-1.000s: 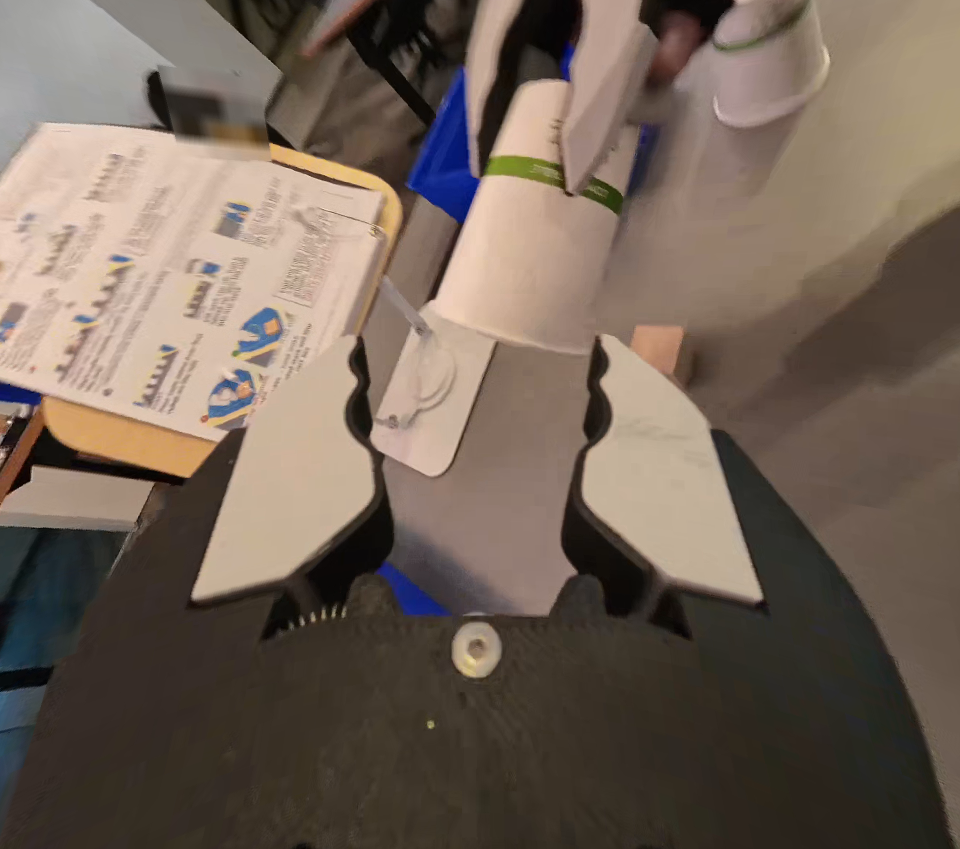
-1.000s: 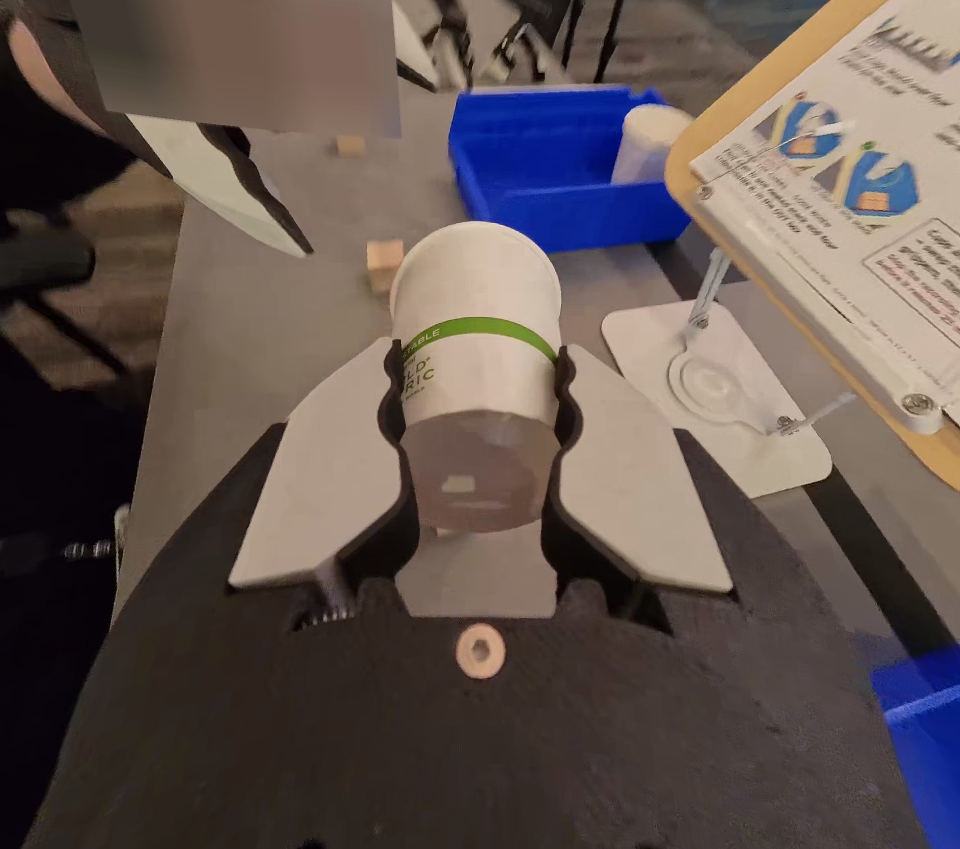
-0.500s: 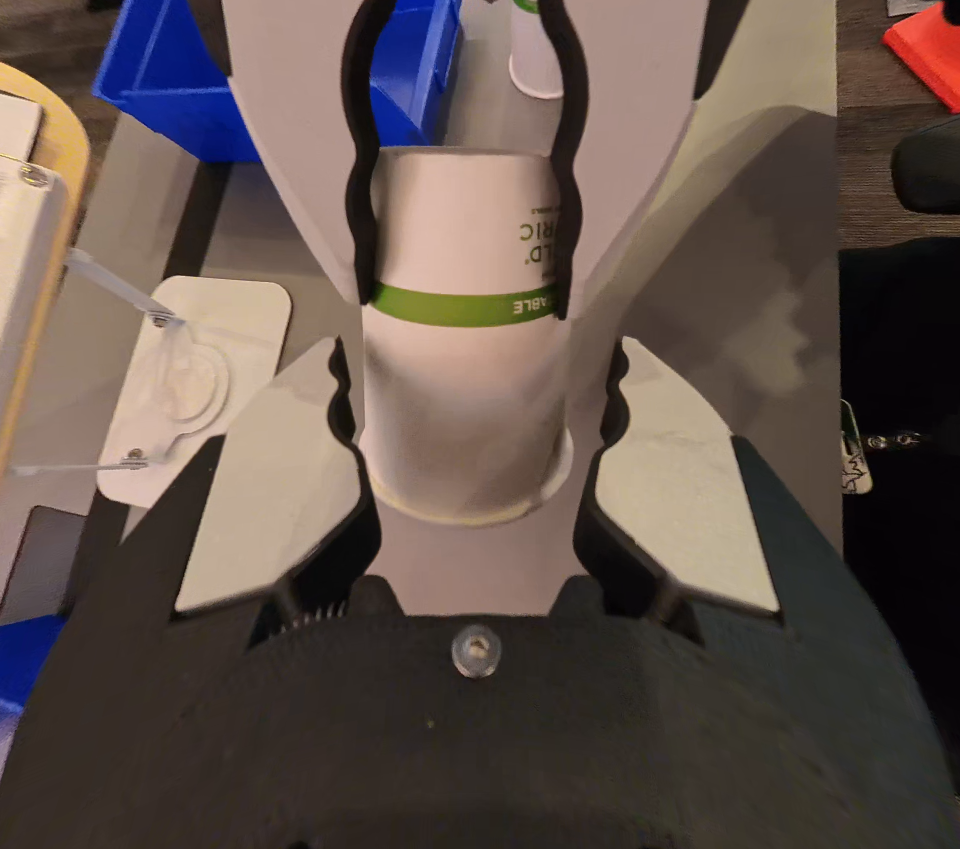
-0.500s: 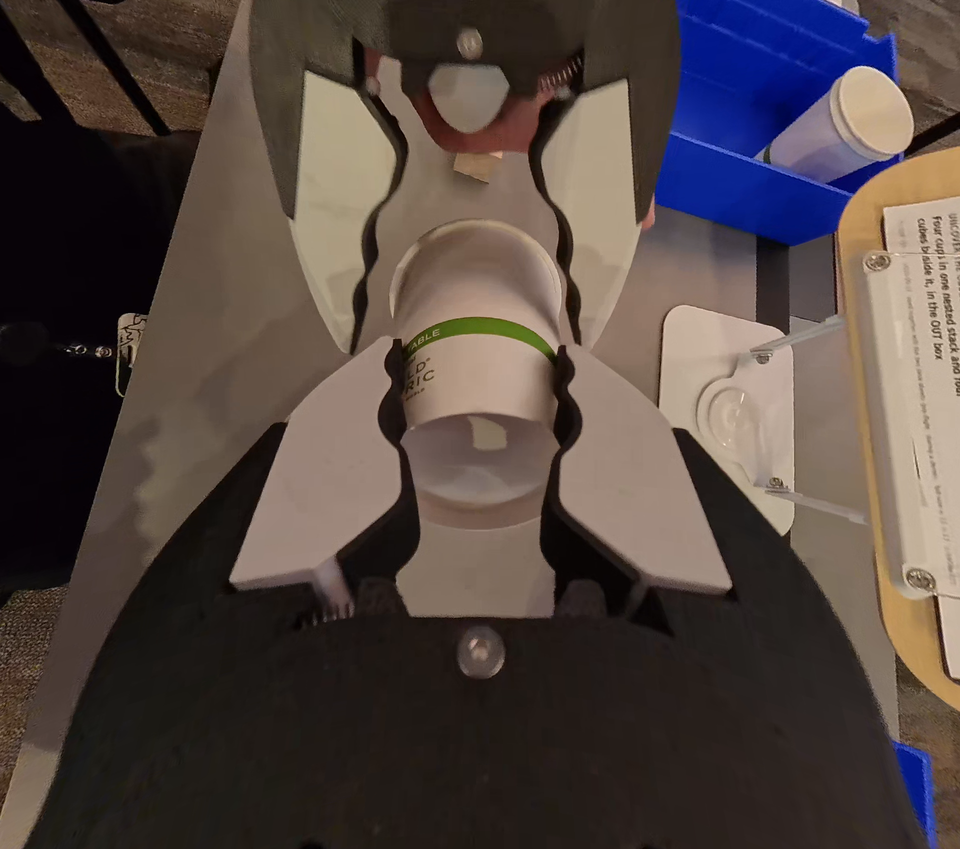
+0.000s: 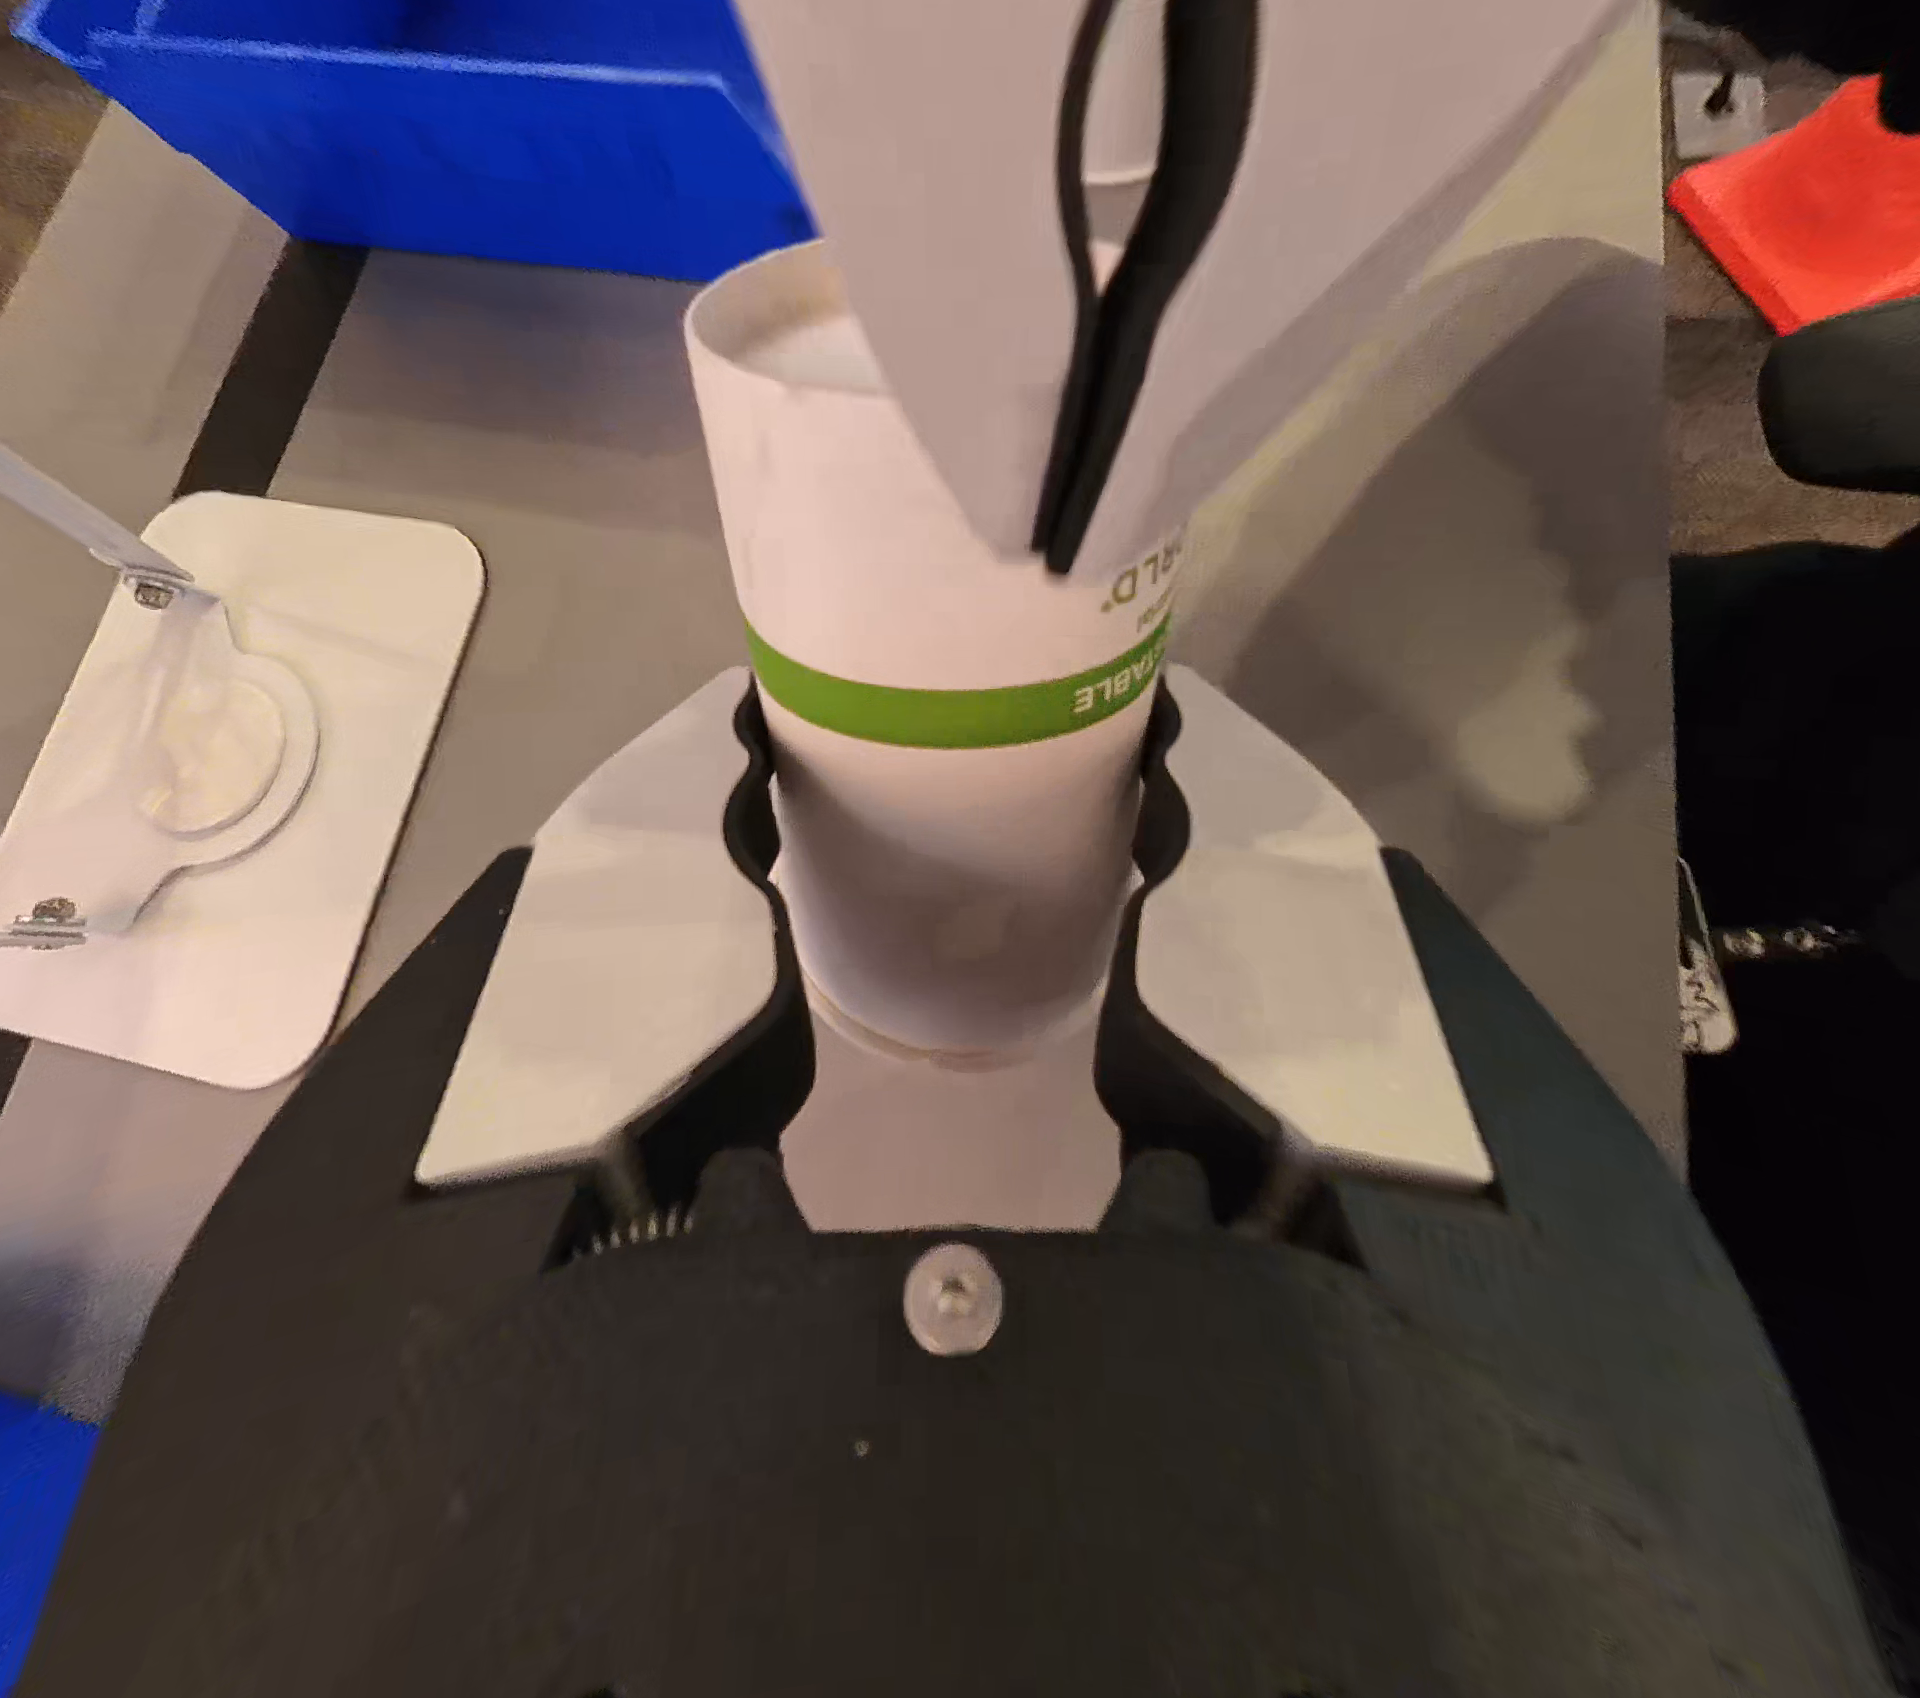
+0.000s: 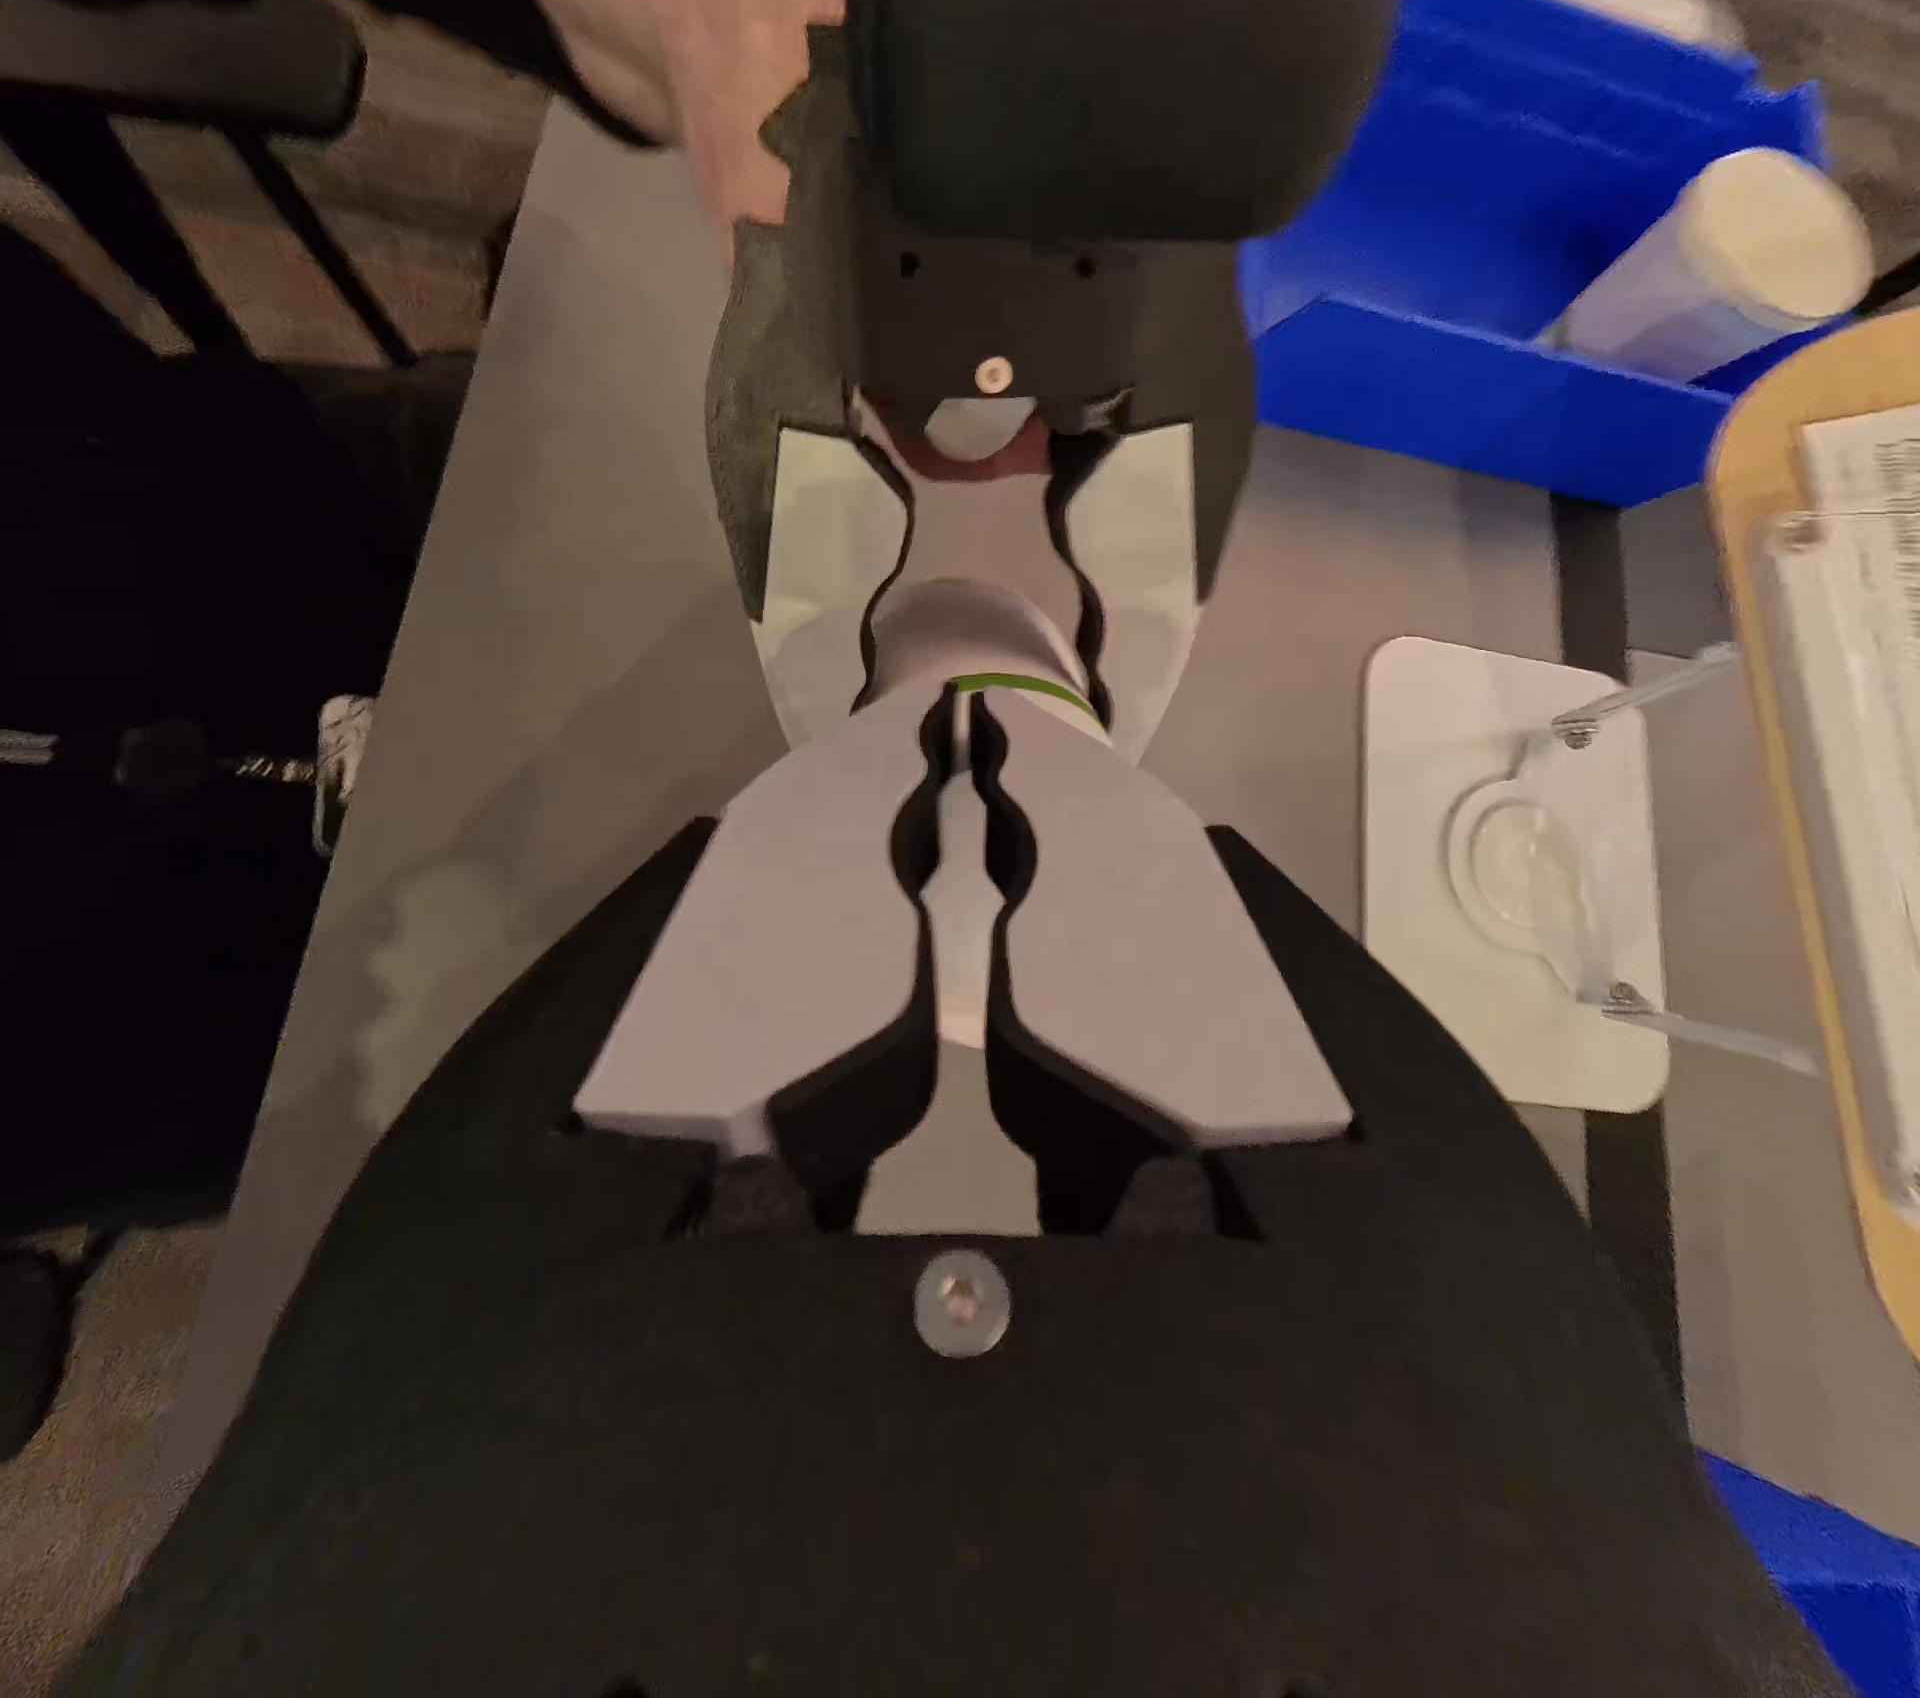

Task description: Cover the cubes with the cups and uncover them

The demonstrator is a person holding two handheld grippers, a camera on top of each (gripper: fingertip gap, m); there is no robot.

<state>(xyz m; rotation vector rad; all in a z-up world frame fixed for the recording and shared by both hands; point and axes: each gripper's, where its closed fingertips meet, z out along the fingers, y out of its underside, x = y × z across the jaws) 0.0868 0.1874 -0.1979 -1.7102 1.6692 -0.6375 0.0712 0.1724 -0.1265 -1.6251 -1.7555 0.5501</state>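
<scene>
Starting at the far left of the left wrist view, a flat white stand base [image 5: 239, 775] lies on the grey table [image 5: 582, 443], with a blue bin [image 5: 416, 27] behind it. Just right of that base, the left gripper [image 5: 956, 775] is closed on the lower wall of an upturned white paper cup [image 5: 935, 609] with a green band, its pads pressed to both sides near the rim, which sits close to the table. Above the cup's flat bottom, the right gripper [image 5: 1049, 557] comes in from the far side with its jaws nearly together and nothing between them, its tips over the cup's right shoulder. Behind it a second cup [image 5: 1132, 38] stands farther back on the table. No cubes can be seen. At the right edge, beyond the table, a red object [image 5: 1797, 194] lies on the floor. The right wrist view shows the same cup [image 6: 956, 640] held in the left gripper [image 6: 982, 651], and the right gripper [image 6: 961, 723] nearly closed on empty air.
</scene>
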